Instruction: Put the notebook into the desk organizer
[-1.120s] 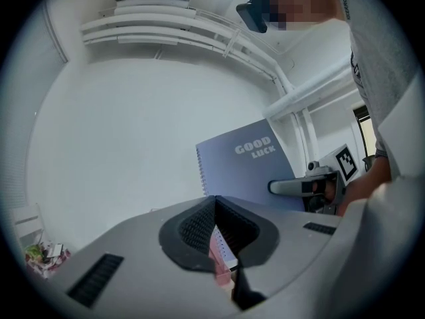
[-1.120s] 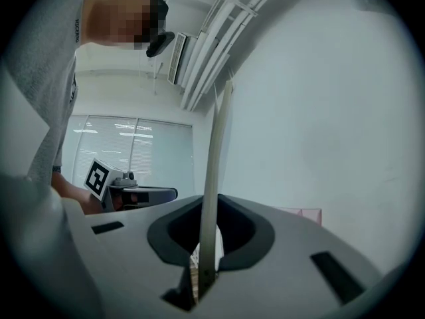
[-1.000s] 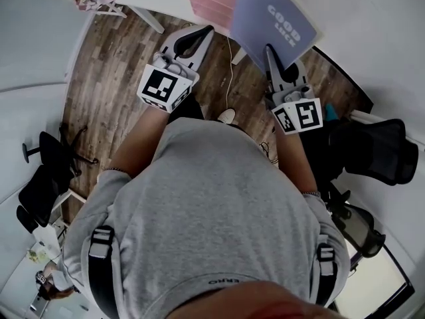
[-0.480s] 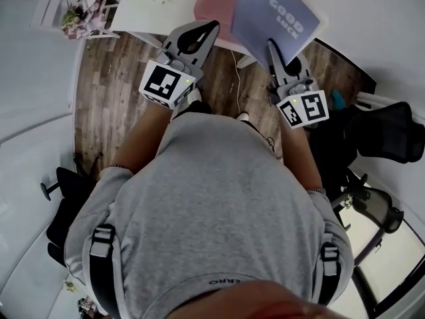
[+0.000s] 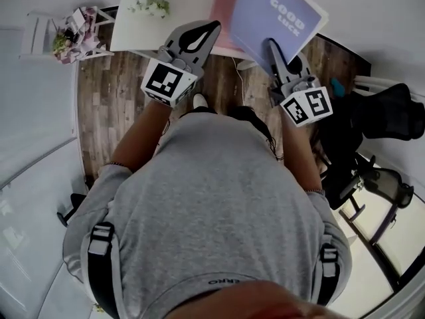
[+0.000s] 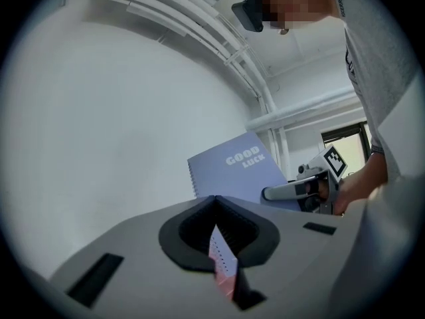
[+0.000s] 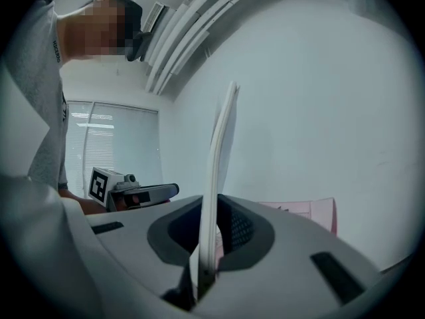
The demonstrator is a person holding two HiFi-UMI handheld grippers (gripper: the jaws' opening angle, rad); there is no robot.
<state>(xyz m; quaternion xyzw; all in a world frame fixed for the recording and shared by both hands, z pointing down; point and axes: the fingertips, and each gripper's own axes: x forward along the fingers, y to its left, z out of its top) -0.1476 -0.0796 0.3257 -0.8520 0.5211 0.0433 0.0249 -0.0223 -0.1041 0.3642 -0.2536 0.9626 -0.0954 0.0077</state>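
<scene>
A lavender spiral notebook [image 5: 275, 15] printed GOOD LUCK is held upright above the desk edge, and my right gripper [image 5: 271, 45] is shut on its lower edge. The right gripper view has the notebook edge-on [image 7: 218, 158], rising from between the jaws. A pink desk organizer [image 5: 224, 5] stands on the white desk [image 5: 136, 28], just left of and behind the notebook. My left gripper [image 5: 212, 26] hovers shut at the desk's front edge with nothing in it. In the left gripper view the notebook [image 6: 232, 171] and the right gripper [image 6: 292, 191] lie ahead to the right.
A sprig of flowers [image 5: 154, 5] lies on the desk's left part. A small white stand with flowers [image 5: 72, 35] sits at far left on the wooden floor [image 5: 99, 111]. A black office chair [image 5: 392, 121] stands at right. My own body fills the lower frame.
The desk and pink organizer have come further into view as I stepped closer. Both grippers sit slightly nearer the desk, and the notebook stays held in the right one.
</scene>
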